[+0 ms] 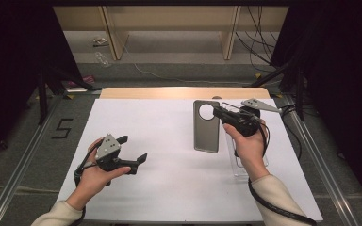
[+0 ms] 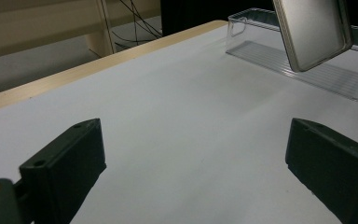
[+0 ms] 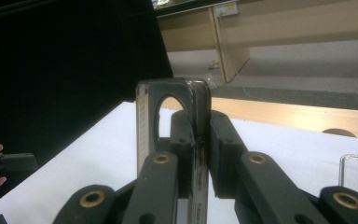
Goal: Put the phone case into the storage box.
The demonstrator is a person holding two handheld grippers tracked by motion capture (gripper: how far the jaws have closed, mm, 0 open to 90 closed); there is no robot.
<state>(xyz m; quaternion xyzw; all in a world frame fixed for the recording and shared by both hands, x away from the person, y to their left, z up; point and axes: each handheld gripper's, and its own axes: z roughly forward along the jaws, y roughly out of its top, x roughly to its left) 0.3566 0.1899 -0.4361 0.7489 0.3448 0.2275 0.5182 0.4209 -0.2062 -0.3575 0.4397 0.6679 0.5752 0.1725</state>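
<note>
One clear tray (image 2: 307, 70) bare; right hand-held gripper (image 1: 218, 112) clamped on grey phone case (image 1: 206, 126), left hand-held gripper (image 1: 134, 149) wide apart.

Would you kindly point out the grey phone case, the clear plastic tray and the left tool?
grey phone case (image 1: 206, 134): high view, flat back below the round cutout.
clear plastic tray (image 2: 307, 72): left gripper view, ribbed floor.
left tool (image 1: 133, 151): high view, gap between its open jaws.

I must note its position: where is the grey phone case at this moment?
In the high view the grey phone case is on the table's right side, clamped in the right hand-held gripper and lifted, just left of the clear plastic tray.
</note>
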